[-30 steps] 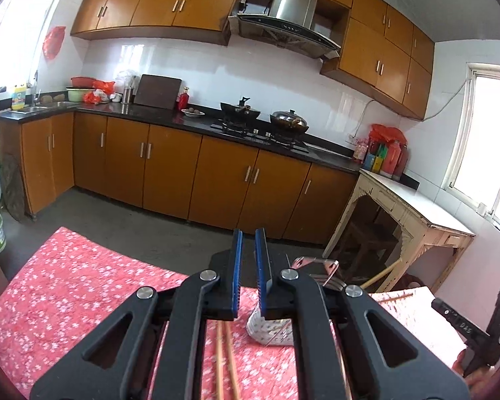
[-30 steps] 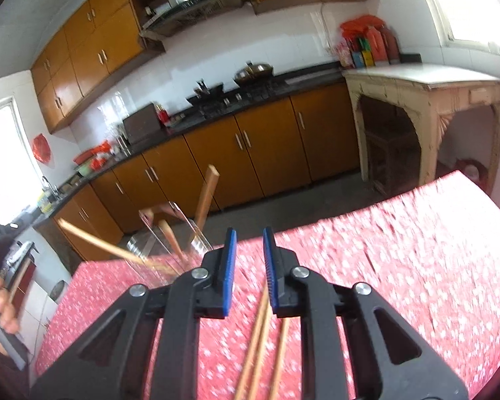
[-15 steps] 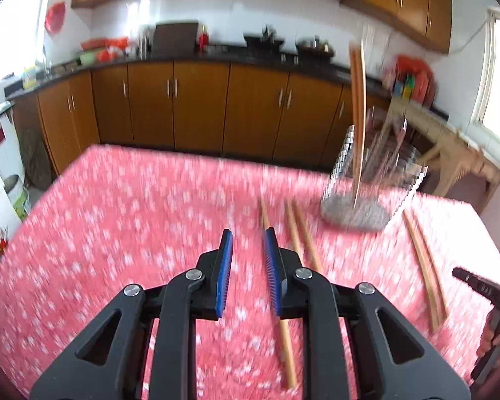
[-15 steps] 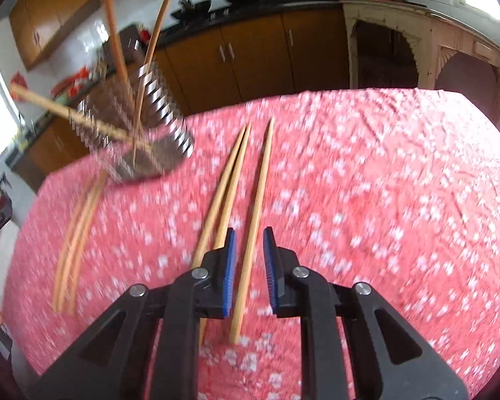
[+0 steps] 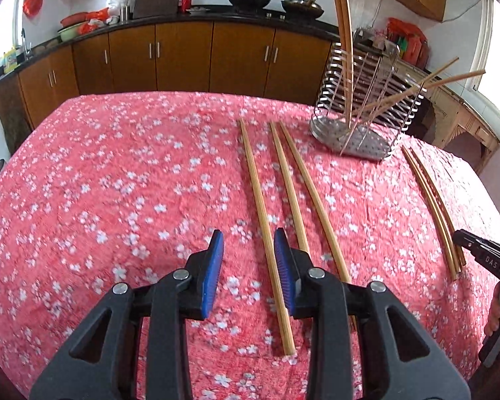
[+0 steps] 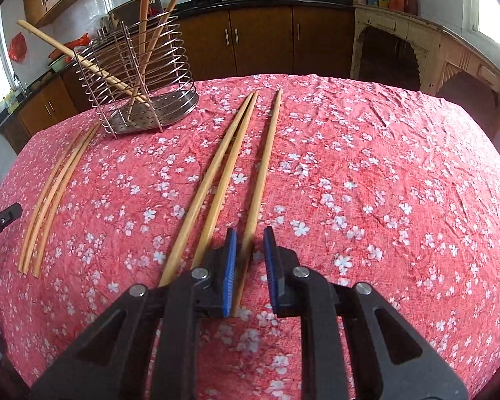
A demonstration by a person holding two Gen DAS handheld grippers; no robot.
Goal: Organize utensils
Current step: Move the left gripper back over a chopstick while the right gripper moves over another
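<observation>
While both tools hang low over the red floral table, neither is clamped on anything: the left tool has its blue pads apart with the near end of the single chopstick lying between them, toward the right pad, and the right tool is likewise apart, straddling what appears to be that same stick in the lower centre of its frame. Both seem aimed at one stick, so the likely trouble is the two tools meeting or tugging it between them. A thin round stick on wrinkled cloth may also roll or pivot out as the pads close, and the left tool's off-centre line could push it sideways. Just beside it lies a pair of chopsticks, close enough for a pad to nudge or catch it. Toward the upper right of the left view stands the wire utensil holder, already carrying several sticks that lean at wide angles; those slanted sticks could block a fresh one going in. Another bundle of chopsticks lies at the right edge of that frame, well apart from the three in the centre.
</observation>
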